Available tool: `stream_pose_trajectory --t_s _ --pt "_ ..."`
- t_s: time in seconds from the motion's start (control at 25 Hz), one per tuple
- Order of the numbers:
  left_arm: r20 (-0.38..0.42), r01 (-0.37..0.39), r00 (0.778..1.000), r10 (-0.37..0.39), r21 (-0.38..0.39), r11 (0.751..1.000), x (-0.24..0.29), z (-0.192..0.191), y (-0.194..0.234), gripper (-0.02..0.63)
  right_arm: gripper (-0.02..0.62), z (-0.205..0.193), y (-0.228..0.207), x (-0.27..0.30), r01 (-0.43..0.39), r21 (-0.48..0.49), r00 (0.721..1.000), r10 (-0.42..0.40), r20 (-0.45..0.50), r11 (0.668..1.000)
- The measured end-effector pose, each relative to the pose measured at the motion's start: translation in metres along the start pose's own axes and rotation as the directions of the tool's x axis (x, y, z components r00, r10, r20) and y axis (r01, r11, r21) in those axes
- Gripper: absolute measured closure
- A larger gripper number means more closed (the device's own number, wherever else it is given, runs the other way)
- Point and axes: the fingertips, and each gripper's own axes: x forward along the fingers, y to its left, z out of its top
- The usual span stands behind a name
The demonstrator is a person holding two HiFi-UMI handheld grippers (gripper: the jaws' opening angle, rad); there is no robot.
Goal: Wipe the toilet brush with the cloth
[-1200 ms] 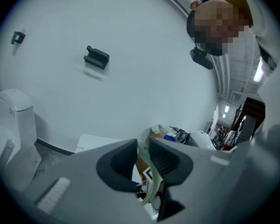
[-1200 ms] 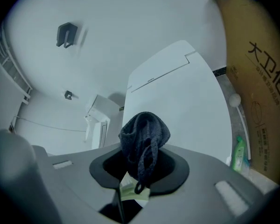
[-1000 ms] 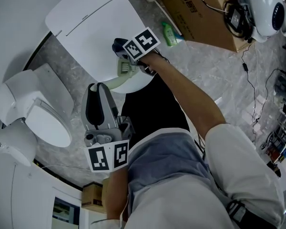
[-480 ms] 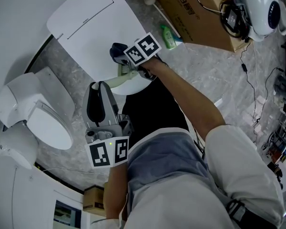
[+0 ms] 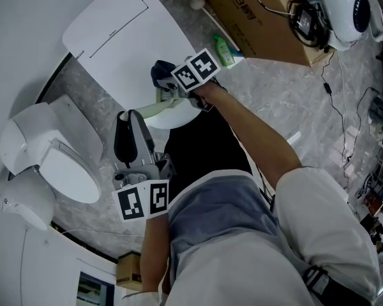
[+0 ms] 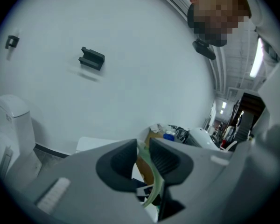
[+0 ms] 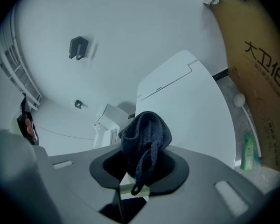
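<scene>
Grey marbled bathroom floor, white ceramic toilet at the left. Left gripper has its jaws shut tight on the pale green plastic toilet brush, seemingly bracing it. Right gripper pinches the dark blue terry cloth against the brush's far end, ready to rub.

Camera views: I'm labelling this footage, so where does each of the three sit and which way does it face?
Head view: on the person's head, facing steeply down at the floor; shows both arms, left tool and right tool.
Left gripper view: on the left tool, looking along its jaws, shut on the toilet brush, toward the wall.
Right gripper view: on the right tool, looking past its clamped cloth toward the toilet.
Shared: head and right gripper views both show the green bottle.
</scene>
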Motion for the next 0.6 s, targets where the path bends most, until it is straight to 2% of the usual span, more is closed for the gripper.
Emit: stream_pose_trajectory --t_s 0.28,0.44,0.6 --pt "0.000 -0.003 1.000 0.003 0.004 1.000 -0.001 0.001 -0.002 0.606 0.495 -0.007 -0.001 -0.012 0.005 0.020 1.000 -0.005 0.009 1.000" --pt "0.003 -0.007 1.000 0.007 0.007 1.000 -0.003 0.001 -0.002 0.606 0.495 -0.019 -0.007 -0.016 0.025 0.031 1.000 -0.024 -0.017 0.999" --pt "0.002 -0.010 1.000 0.010 0.010 1.000 -0.003 0.002 -0.004 0.606 0.495 -0.030 -0.017 -0.024 0.031 0.072 1.000 -0.031 -0.005 0.997"
